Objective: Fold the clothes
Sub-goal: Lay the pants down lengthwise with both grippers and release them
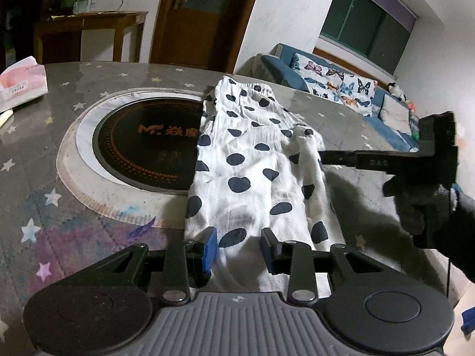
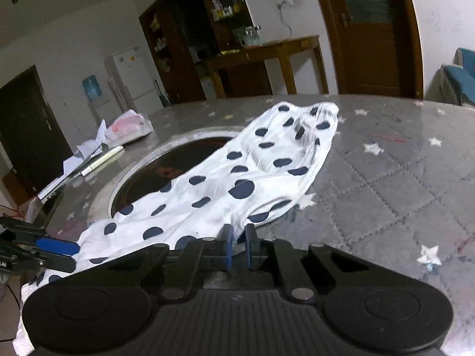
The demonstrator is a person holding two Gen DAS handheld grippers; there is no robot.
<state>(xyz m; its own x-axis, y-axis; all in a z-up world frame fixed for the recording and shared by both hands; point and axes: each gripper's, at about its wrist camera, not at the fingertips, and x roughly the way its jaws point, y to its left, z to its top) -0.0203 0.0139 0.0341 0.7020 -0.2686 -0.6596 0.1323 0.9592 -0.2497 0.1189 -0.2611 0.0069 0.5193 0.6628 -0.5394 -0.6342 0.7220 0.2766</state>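
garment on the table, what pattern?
White with dark navy polka dots; clearest in the left wrist view.

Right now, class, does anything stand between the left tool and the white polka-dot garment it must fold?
Nothing visible does. The open left tool sits directly over the near hem of the white, navy-dotted cloth garment, with only fabric between its blue pads.
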